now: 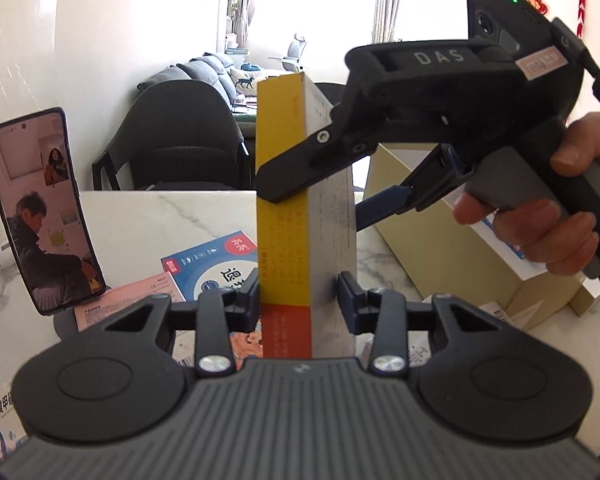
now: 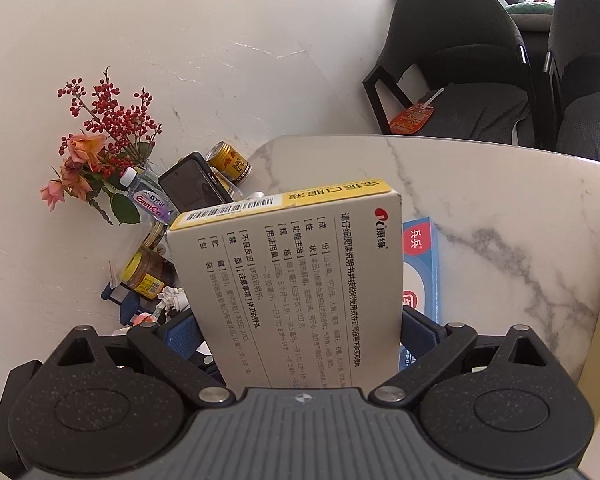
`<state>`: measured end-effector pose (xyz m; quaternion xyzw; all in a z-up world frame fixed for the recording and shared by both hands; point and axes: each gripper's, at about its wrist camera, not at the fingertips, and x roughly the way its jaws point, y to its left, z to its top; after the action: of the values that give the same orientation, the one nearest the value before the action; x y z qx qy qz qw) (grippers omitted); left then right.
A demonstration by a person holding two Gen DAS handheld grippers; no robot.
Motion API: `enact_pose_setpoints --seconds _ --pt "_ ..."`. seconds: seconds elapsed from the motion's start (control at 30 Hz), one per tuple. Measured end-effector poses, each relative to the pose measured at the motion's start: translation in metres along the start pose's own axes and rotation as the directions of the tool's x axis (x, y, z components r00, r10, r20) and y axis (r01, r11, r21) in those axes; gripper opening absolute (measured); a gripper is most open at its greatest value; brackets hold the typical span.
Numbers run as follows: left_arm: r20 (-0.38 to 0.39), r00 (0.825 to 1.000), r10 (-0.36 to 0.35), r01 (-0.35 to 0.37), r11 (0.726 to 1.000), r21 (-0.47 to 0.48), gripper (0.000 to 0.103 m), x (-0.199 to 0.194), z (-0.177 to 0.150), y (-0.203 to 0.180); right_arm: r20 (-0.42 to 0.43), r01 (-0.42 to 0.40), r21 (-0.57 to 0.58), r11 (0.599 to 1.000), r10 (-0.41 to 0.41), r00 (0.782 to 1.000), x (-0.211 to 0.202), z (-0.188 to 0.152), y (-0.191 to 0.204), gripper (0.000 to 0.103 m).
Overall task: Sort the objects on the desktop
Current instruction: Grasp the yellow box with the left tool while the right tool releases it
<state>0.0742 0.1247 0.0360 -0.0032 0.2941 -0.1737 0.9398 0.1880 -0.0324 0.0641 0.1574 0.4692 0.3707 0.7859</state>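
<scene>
A yellow and grey medicine box [image 1: 306, 208] stands upright above the marble table [image 1: 148, 216]. My left gripper [image 1: 299, 290] sits around its lower end; the left pad touches the yellow side, the right pad stands a little off the grey side. My right gripper [image 1: 324, 184] is shut on the same box higher up, one finger in front, one behind. In the right wrist view the box [image 2: 296, 280] fills the space between the right gripper's [image 2: 296, 334] blue pads.
A blue medicine box [image 1: 216, 258] and a pink box [image 1: 128, 300] lie on the table. A phone [image 1: 42, 208] stands propped at left. An open cardboard box [image 1: 472, 240] sits at right. Flowers [image 2: 100, 140], bottles and a can [image 2: 230, 160] crowd the wall. Black chairs stand beyond the table.
</scene>
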Motion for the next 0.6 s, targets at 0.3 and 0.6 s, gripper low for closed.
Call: enact_pose_setpoints --seconds 0.3,0.6 --pt "-0.057 0.994 -0.098 0.088 0.983 -0.162 0.022 0.010 0.012 0.007 0.051 0.003 0.027 1.000 -0.004 0.999 -0.012 -0.005 -0.013 0.099" --pt "-0.109 0.992 -0.058 0.029 0.968 -0.250 0.022 0.031 0.006 0.019 0.146 -0.019 0.060 0.998 0.010 0.989 -0.036 -0.011 -0.030 0.094"
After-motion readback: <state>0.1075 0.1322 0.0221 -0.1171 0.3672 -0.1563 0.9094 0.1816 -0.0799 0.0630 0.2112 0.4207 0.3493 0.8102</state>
